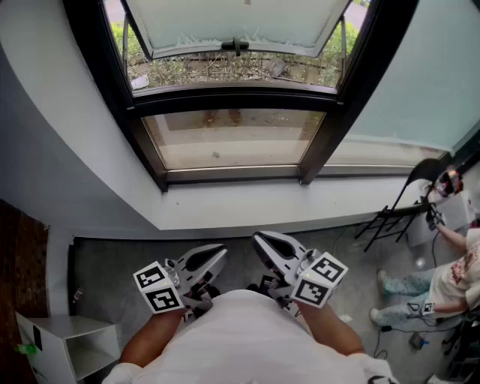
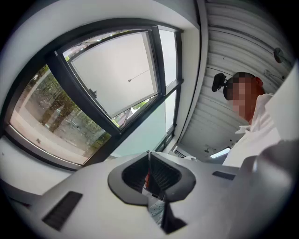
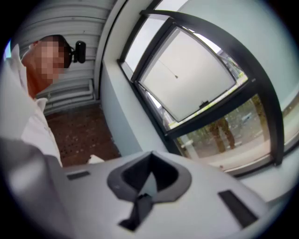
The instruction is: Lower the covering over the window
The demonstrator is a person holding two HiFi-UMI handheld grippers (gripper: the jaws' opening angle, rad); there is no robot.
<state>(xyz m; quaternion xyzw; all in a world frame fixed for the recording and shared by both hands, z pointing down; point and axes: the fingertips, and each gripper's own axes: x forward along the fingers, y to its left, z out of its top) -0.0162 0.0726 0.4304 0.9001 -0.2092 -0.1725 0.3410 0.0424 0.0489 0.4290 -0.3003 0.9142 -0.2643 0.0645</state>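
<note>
The window [image 1: 225, 100] filled the upper centre of the head view, a black-framed unit set in a pale wall above a white sill. Its upper sash [image 1: 240, 22] stood tilted open outward, a dark handle [image 1: 235, 46] at the middle of its lower edge. Below it, the lower pane [image 1: 232, 139] was shut and clear. A thin line [image 2: 139, 75] with a small dark end crossed the sash pane; what it was could not be told.
</note>
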